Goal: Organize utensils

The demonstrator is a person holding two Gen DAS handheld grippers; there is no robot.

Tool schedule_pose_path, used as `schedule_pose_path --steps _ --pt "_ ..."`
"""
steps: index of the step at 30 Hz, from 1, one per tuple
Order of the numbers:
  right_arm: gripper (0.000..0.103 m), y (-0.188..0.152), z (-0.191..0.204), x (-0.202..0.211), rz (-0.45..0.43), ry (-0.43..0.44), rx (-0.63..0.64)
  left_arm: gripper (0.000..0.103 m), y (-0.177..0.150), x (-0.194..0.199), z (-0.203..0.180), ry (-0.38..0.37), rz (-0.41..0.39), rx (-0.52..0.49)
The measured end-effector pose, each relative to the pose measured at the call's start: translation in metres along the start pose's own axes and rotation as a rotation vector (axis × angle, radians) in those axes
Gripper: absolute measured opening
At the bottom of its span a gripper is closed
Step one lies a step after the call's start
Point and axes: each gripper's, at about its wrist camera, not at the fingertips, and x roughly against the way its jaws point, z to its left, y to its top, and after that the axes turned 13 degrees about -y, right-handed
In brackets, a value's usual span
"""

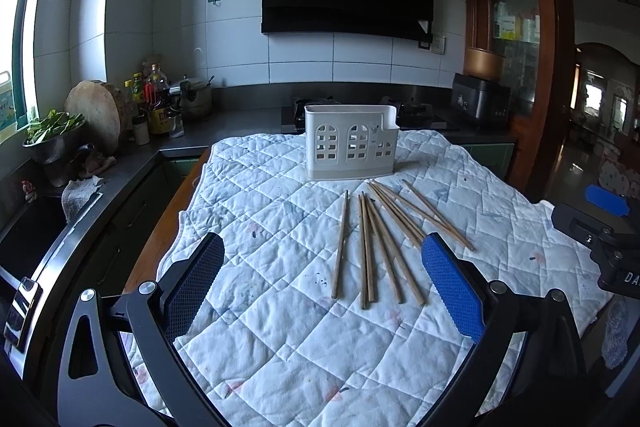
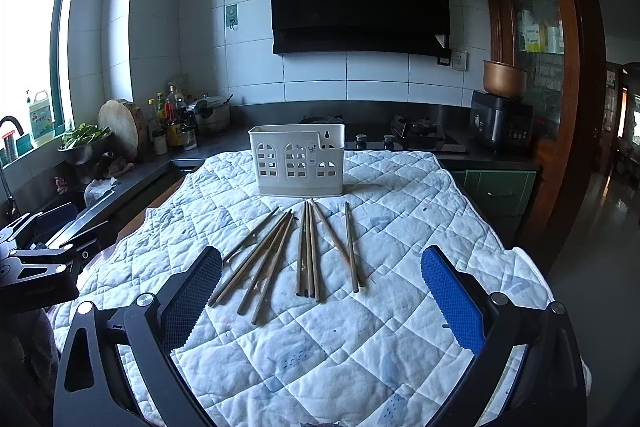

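On the quilt (image 2: 360, 347), chopsticks (image 2: 308, 251) are lying before the holder (image 2: 298, 163); both grippers (image 1: 322, 269) (image 2: 320, 281) are hovering, fingers spread, empty.

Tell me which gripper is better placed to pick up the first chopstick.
Probably the left gripper: its open fingers already frame several chopsticks, including one lying apart. The right gripper is also open and similarly near, so the margin is small.

Each claw (image 1: 322, 255) (image 2: 321, 267) has black linkage arms, silver bolts and blue textured pads (image 1: 452, 291).
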Motion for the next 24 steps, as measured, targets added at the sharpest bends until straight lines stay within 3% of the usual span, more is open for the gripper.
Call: schedule_pose_path --steps 24 --pt "0.097 -0.020 0.018 -0.073 0.179 0.009 0.079 0.097 -0.015 -0.064 0.016 -0.036 0.177 0.028"
